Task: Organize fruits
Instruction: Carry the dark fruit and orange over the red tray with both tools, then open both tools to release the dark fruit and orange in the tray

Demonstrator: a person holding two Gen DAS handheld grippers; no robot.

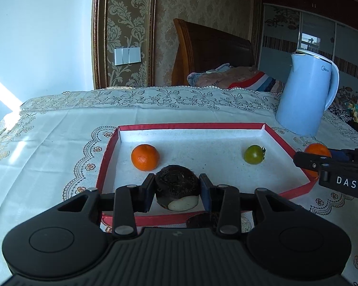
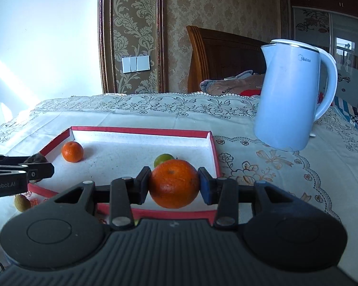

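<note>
A shallow red-rimmed white tray (image 1: 284, 143) (image 2: 212, 147) lies on the tablecloth. In it sit a small orange (image 1: 145, 157) (image 2: 72, 151) at the left and a green tomato (image 1: 253, 155) (image 2: 161, 159) at the right. My left gripper (image 1: 176, 190) is shut on a dark brown water chestnut (image 1: 176, 186) with a white cut base, over the tray's near edge. My right gripper (image 2: 174, 184) is shut on a large orange (image 2: 174, 183) (image 1: 318, 149), over the tray's near right corner.
A light blue kettle (image 1: 306, 95) (image 2: 291, 97) stands behind the tray's right corner. A small yellowish fruit (image 2: 22, 202) and another dark chestnut (image 1: 198, 220) lie on the lace tablecloth in front of the tray. A bed headboard and bedding lie beyond the table.
</note>
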